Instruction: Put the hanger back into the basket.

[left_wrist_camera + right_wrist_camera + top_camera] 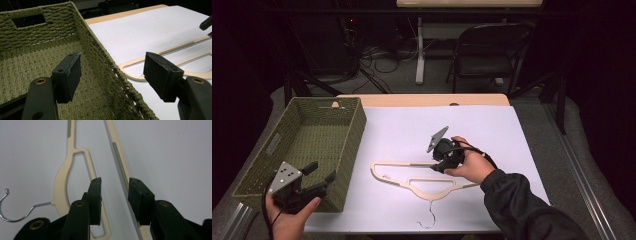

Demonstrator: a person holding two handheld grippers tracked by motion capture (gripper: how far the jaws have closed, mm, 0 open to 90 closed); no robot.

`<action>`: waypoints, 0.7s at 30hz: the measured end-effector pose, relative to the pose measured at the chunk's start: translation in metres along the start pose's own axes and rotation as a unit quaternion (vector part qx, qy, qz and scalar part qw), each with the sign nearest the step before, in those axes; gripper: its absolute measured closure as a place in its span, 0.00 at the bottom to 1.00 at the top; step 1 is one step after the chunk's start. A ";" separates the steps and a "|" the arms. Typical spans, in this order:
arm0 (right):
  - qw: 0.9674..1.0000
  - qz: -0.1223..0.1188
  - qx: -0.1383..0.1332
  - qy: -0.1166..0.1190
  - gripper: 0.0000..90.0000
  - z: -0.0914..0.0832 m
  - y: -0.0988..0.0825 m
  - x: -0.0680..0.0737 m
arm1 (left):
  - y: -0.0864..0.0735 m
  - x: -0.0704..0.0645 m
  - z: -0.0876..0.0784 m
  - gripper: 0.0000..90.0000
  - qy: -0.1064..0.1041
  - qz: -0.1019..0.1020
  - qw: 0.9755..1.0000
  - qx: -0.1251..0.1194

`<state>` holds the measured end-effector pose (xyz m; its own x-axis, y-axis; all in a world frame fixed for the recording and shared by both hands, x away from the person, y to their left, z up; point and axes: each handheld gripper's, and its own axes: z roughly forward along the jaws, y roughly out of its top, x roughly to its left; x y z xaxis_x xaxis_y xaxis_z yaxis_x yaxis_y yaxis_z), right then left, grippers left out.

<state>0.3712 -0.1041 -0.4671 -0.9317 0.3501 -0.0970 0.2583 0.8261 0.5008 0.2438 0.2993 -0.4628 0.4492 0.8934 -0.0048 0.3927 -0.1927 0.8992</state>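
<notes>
Our right gripper (114, 191) spreads its fingers around the hanger (422, 181) bar on the desk (492, 130), ready to pinch. Left gripper (112, 75) waits, fingers spread and empty, over the basket (307, 145) rim.

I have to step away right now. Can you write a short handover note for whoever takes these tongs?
Left tongs: open, holding nothing, poised over the near right corner of the green woven basket.
Right tongs: open, low over the cream hanger, jaws straddling its straight bar, no grip.
Hanger lies flat on the white mat, right of the basket, hook towards the person.
Done: nothing picked up.
Left: probably grip the hanger and move it to the basket.
</notes>
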 end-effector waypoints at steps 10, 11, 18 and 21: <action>0.999 -0.015 0.041 0.013 0.70 0.023 0.001 -0.002 | 0.000 0.000 0.000 0.34 0.001 0.000 1.000 0.001; 0.999 -0.019 0.045 0.013 0.70 0.025 0.002 -0.002 | 0.000 0.000 0.000 0.34 0.000 0.000 1.000 0.001; 0.997 -0.037 0.062 0.019 0.76 0.038 0.006 0.002 | 0.000 0.000 0.001 0.34 0.000 0.000 1.000 0.002; 0.996 -0.045 0.070 0.021 0.79 0.043 0.007 0.003 | 0.000 0.000 0.001 0.34 0.000 0.000 1.000 0.003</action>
<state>0.3810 -0.0786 -0.5012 -0.9618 0.2555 -0.0980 0.2037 0.9076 0.3670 0.2443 0.2990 -0.4635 0.4498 0.8931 -0.0049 0.3967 -0.1948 0.8970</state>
